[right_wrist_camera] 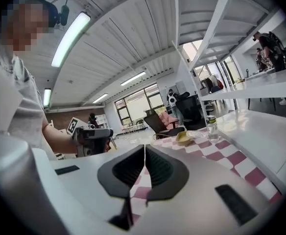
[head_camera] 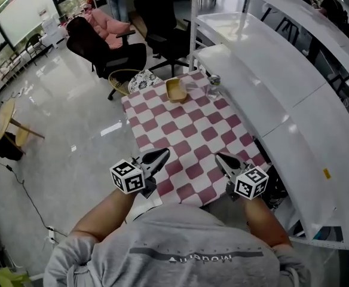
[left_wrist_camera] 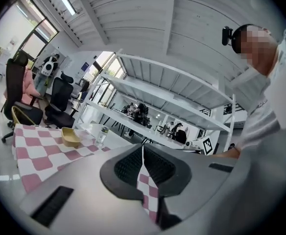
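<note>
**A:** What are the two grippers doing?

**B:** The left gripper [head_camera: 163,153] is clenched, its ribbed pads pressed together with nothing between them. The right gripper [head_camera: 219,156] is the same: closed and empty. They hover side by side over the near edge of a table [head_camera: 186,131] with a pink-and-white checked cloth (neither appears to touch it).

**A:** And beyond them?

**B:** At the table's far end, well apart from both grippers, sits a shallow tan bowl [head_camera: 175,90]. A clear bottle [head_camera: 213,86] stands upright near it, to its right. A white shelf unit [head_camera: 252,82] runs along the right side.

**A:** Any advice on handling?

**B:** I'd judge it best to hold both grippers level above the cloth so the tips don't snag. The jaws would also need parting before they meet anything.
</note>
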Tool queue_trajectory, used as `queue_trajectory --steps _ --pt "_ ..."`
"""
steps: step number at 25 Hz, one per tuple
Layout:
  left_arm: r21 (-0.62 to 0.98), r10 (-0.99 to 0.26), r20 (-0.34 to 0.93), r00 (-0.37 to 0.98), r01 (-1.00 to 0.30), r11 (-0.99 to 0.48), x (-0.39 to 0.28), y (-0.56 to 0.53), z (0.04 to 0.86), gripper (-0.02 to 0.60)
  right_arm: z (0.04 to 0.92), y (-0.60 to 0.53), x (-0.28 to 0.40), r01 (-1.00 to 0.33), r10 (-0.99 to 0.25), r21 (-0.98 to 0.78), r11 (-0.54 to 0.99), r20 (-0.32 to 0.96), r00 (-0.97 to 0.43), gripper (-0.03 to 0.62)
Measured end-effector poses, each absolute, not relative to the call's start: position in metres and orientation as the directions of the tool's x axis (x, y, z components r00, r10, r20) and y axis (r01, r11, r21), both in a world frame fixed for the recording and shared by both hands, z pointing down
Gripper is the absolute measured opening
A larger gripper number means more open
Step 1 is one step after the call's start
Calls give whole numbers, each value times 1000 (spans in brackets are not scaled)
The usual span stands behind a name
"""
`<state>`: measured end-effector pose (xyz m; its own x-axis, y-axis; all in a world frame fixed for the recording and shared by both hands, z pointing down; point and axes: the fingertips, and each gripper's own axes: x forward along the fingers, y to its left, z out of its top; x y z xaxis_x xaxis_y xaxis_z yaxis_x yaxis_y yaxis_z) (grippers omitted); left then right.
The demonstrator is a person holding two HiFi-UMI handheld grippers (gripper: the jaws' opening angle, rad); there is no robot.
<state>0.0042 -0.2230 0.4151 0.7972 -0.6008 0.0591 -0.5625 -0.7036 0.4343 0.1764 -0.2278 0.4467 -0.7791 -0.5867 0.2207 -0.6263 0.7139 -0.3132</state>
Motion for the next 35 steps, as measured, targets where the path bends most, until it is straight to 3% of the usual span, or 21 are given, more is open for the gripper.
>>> queue_trajectory --steps 6,16,30,35 --pt "434 -624 102 775 -599 -673 2 -253 431 21 475 -274 173 -596 -564 -401 696 209 -799 28" --pt "383 -593 92 800 -578 -721 -44 -318 462 21 523 -365 119 -693 -609 -114 712 391 -690 29" --pt "399 -605 100 790 -588 -703 -59 -401 524 21 589 -525 96 -690 -665 155 707 476 -575 32" --pt "382 -586 101 804 -575 -723 -49 -426 541 21 613 -568 92 -664 -684 257 702 503 -529 96"
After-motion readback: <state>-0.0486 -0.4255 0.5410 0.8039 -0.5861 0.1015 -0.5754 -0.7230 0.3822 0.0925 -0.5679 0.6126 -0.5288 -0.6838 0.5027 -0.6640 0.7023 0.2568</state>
